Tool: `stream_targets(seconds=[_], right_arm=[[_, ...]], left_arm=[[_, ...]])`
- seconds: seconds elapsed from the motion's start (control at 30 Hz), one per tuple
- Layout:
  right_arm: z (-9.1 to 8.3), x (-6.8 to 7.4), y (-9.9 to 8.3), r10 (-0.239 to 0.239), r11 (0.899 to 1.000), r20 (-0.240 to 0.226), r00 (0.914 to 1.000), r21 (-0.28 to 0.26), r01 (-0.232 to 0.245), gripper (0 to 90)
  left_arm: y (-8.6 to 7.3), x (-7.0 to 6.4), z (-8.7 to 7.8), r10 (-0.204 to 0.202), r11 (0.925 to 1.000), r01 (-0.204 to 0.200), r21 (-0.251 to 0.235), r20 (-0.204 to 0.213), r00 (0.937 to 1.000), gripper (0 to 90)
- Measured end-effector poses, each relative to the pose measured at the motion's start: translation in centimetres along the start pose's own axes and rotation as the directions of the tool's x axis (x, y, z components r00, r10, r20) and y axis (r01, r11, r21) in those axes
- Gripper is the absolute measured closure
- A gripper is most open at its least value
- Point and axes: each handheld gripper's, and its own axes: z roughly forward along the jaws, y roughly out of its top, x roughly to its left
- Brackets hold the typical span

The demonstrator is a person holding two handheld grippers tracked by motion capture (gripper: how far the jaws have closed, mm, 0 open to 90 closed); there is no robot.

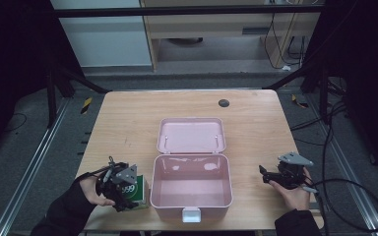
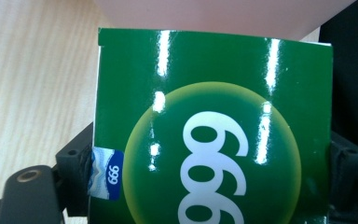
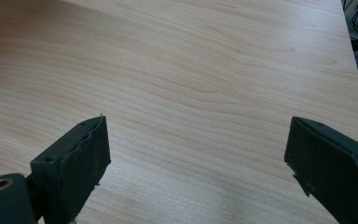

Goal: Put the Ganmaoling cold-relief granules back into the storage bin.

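Both arms wear black sleeves. The black left gripper (image 1: 120,189) and the black right gripper (image 1: 265,173) each carry a grey three-cornered plate on top. Their thick black jaws have rough rubbery pads (image 3: 86,161) and a round screw hole. Black cables trail from both.

A glossy green box (image 2: 214,126) sits between the two black jaws of the left gripper (image 2: 209,186), one jaw pressing its left edge and the other its right edge. Its face shows a lighter green circle with a large white "999", read upside down from here, and a small blue label (image 2: 106,173) low on its left edge, just beside the left jaw. Straight ahead of the jaws, beyond the box's far edge, is a pale pink surface (image 2: 223,16). Light wooden table (image 2: 32,88) spreads out to the left.
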Motion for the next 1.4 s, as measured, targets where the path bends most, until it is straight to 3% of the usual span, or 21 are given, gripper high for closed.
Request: stream_targets(seconds=[0.6, 0.9, 1.4], right_arm=[[0.0, 0.0, 0.0, 0.004, 1.000, -0.009, 1.0000, -0.001, -0.004, 7.1], [0.1, 0.1, 0.0, 0.002, 1.000, -0.012, 0.9999, 0.002, -0.002, 7.2], [0.1, 0.1, 0.0, 0.001, 1.000, -0.015, 0.9999, 0.002, -0.001, 7.5]], left_arm=[[3.8, -0.4, -4.0, 0.044, 0.9990, -0.044, -0.006, -0.020, 0.9988, 14.5], [5.7, -1.2, -5.6, 0.065, 0.9978, -0.065, -0.013, -0.029, 0.9975, 14.5], [8.6, -3.4, -6.5, 0.096, 0.9952, -0.097, -0.015, -0.015, 0.9952, 14.6]])
